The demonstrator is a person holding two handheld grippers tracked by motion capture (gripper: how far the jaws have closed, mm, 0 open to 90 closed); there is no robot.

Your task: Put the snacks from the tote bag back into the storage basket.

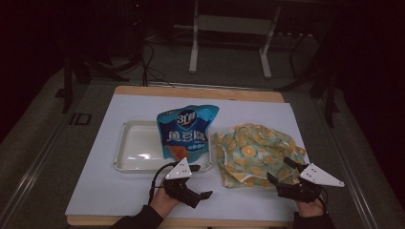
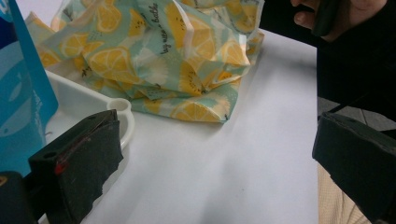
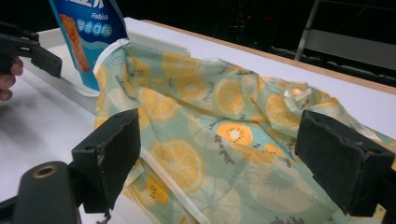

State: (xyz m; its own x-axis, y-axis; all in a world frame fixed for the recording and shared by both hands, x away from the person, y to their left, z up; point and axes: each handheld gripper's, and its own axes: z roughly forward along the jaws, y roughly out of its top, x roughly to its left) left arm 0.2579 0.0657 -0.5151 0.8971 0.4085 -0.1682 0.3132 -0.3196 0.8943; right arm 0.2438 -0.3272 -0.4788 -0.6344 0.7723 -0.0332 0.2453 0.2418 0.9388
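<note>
A crumpled lemon-print bag lies on the white sheet, right of a white tray. A blue snack pouch stands propped in the tray's right end. My right gripper is open at the lemon bag's near right edge. In the right gripper view its jaws straddle the fabric without pinching it. My left gripper is open and empty by the tray's near right corner, pointing toward the lemon bag.
The white sheet covers a wooden table, with bare space in front of the tray. The blue pouch stands close on the left of the left gripper view. Beyond the table are dark floor, cables and a metal stand.
</note>
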